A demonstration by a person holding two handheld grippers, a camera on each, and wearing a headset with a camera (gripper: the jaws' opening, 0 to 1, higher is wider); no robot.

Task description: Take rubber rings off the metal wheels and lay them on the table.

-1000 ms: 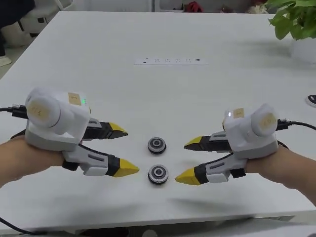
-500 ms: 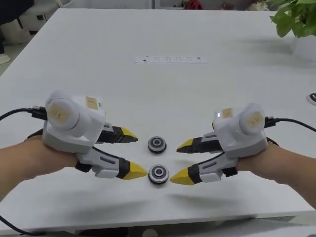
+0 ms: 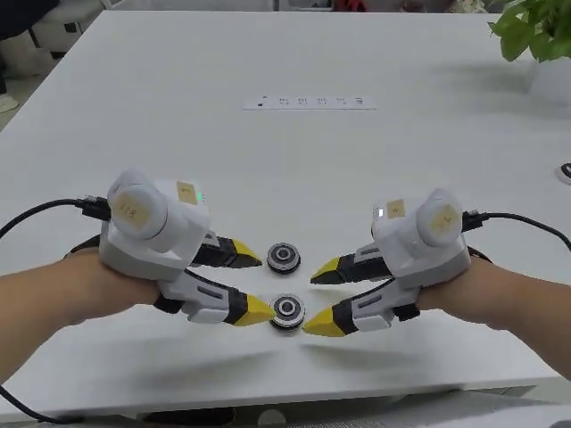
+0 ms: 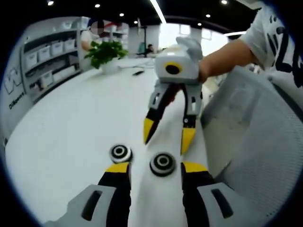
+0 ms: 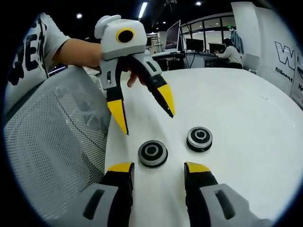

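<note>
Head view: our left gripper and right gripper are both spread, tips facing, with the near wheel right between them on the tabletop and the far wheel just beside it. Left gripper view: near wheel dead ahead between the jaws. Right gripper view: same deal, so we'd call both sides equally close.

Open-plan office/lab space. Long white counter with a built-in socket strip, monitors on desks behind, shelves of storage bins along one wall, mesh office chair, potted plant, recessed ceiling lights.
</note>
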